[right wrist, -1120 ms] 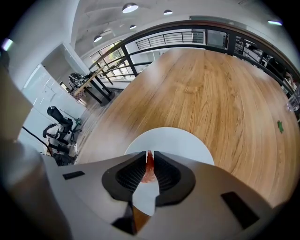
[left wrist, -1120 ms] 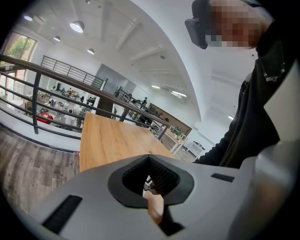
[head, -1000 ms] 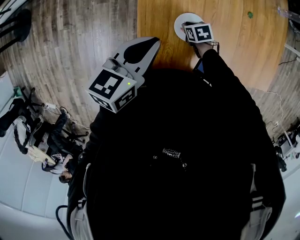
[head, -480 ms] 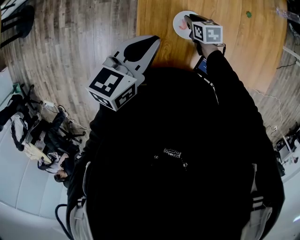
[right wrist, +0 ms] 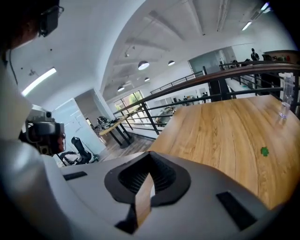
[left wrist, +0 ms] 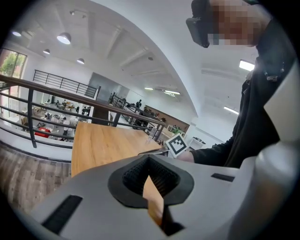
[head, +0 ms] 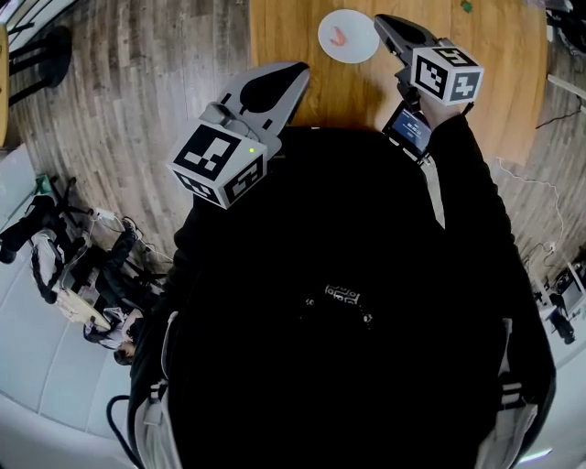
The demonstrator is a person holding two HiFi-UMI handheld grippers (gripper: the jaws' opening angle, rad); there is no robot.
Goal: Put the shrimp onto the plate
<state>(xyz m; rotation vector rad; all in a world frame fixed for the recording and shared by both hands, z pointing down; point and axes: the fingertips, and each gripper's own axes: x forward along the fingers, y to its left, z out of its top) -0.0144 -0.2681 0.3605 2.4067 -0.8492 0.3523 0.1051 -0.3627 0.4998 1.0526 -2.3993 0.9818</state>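
A pink shrimp [head: 340, 37] lies on the small white plate [head: 357, 48] at the far side of the wooden table [head: 284, 27]. My right gripper [head: 385, 22] is just right of the plate, apart from it, its jaws shut with nothing between them. In its own view the right gripper [right wrist: 146, 185] looks out over bare tabletop. My left gripper [head: 291, 73] hovers over the table's near left edge, shut and empty. The left gripper [left wrist: 149, 180] faces the table in its own view, where neither plate nor shrimp shows.
A small green item [right wrist: 265, 151] lies on the table to the right, and a clear glass [right wrist: 284, 101] stands near the far edge. Wooden floor [head: 137, 73] runs left of the table. Cables and gear [head: 73, 266] lie on the floor at lower left.
My right gripper has pulled back from over the plate to its right and nearer to me, leaving the shrimp uncovered on the plate. The left gripper has barely moved.
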